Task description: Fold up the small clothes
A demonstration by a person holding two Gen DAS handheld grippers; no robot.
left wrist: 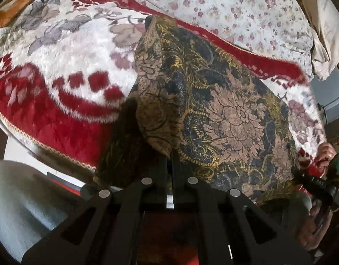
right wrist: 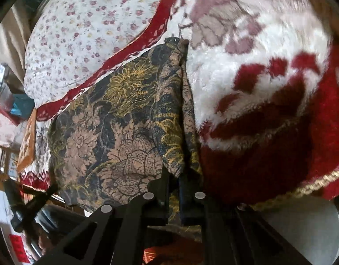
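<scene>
Cloth (left wrist: pixel 213 110), dark floral print, lies spread on blanket (left wrist: pixel 58 70) over the bed, reaching toward the bed's near edge. Left gripper (left wrist: pixel 170 154): jaws narrow, pinching a raised fold of cloth at its near edge. Right gripper (right wrist: pixel 173 174): jaws narrow, likewise clamped on a bunched corner of the cloth; fabric hangs down between the fingers. Right gripper also visible at far right of the left view, with hand (left wrist: pixel 326 154) on it.

Judged step: carrying the near edge across to make a fold; both corners lifted, the rest on the blanket.

Notes for doing it well:
- Keep both grips closed and level so the held edge stays straight.
- Hold light tension between the grippers; slack will crease.
- Lay the edge onto the far edge, aligned, before releasing.
- Plush blanket may drag the cloth; lift clear, do not slide.

Sheet (left wrist: pixel 235 11), small flowers, lies beyond the blanket.
</scene>
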